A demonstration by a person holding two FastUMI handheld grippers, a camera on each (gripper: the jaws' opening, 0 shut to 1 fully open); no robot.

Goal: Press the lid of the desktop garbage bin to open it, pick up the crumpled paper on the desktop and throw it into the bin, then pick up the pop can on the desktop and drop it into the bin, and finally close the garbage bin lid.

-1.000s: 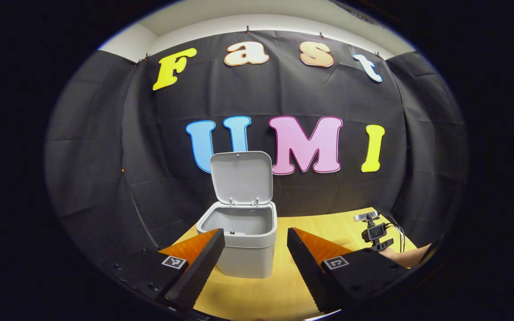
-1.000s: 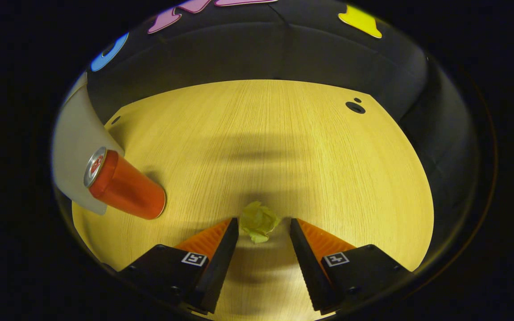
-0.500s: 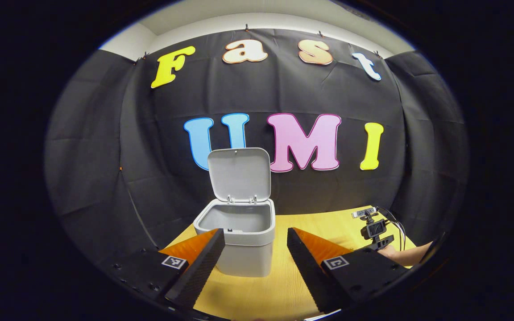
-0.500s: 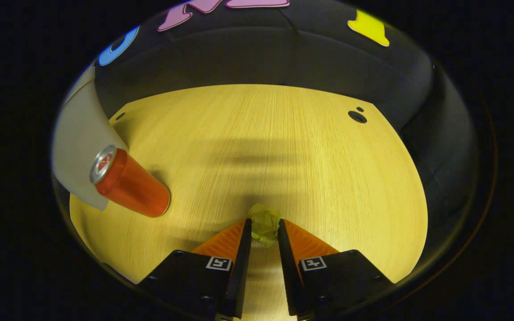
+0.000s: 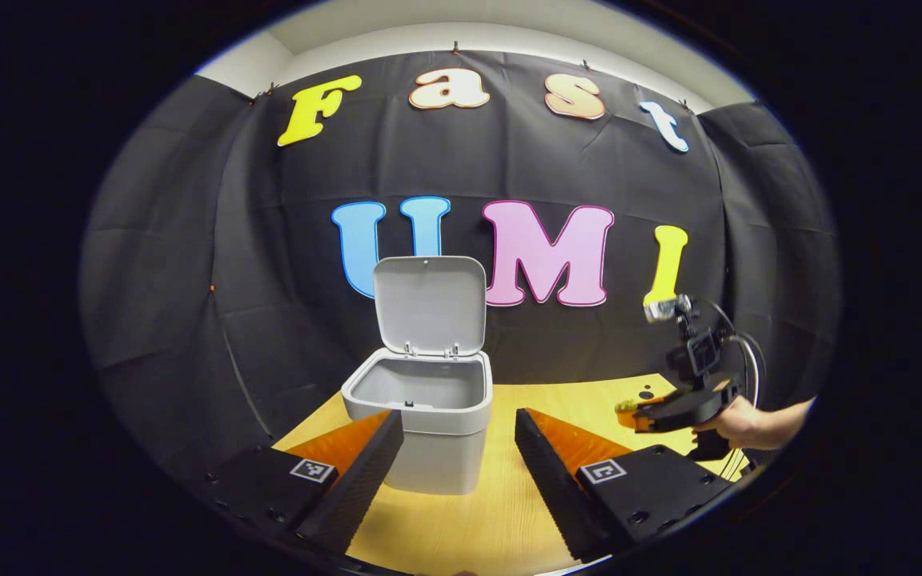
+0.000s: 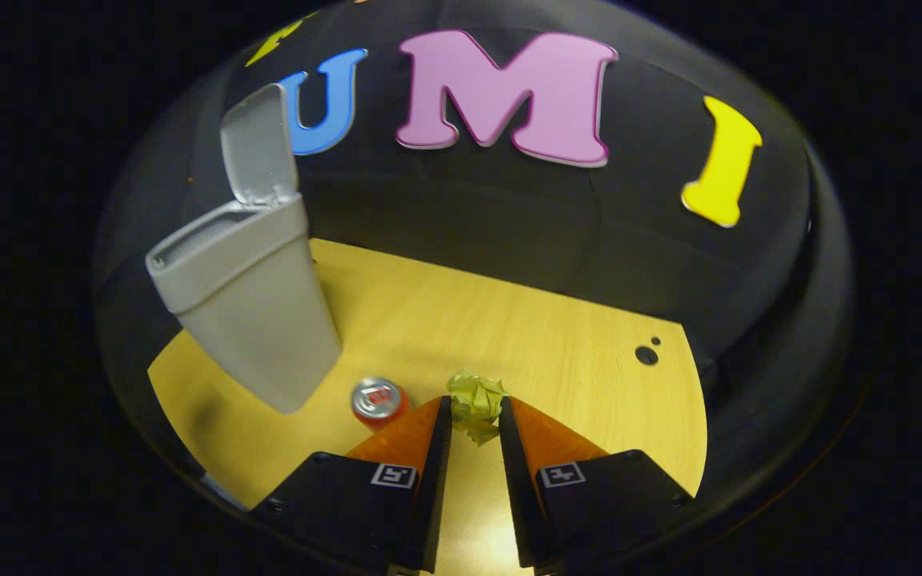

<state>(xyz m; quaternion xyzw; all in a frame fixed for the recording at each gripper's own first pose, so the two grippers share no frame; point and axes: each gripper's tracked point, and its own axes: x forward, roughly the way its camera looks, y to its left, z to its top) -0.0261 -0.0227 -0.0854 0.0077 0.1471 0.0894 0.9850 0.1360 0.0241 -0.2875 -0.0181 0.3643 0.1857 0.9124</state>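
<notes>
- In the right gripper view, the right gripper [image 6: 475,416] has its two fingers closed on the crumpled paper [image 6: 475,404], a small yellow-green wad pinched between the fingertips and held above the table [image 6: 557,344].
- Just left of those fingers and lower down, the pop can [image 6: 378,401] stands upright on the yellow wooden table, its silver top facing the camera.
- Farther left, the bin [image 6: 249,308], a pale grey box, stands on the table with its lid [image 6: 257,148] swung up and open. From this angle its inside cannot be seen.
- In the left gripper view, the left gripper [image 5: 458,436] has its jaws wide apart, holding nothing, with the bin [image 5: 421,424] seen between the fingertips, a little beyond them.
- The bin's lid [image 5: 429,304] stands upright at the back edge; the part of the inside that shows looks bare grey.
- Off to the right and farther back, a hand [image 5: 737,422] holds the other gripper [image 5: 629,410] above the table [image 5: 573,396], with a bit of yellow-green paper at its tip.
- Nothing stands between that gripper and the open bin.
- A black cloth wall closes the booth behind the table.
</notes>
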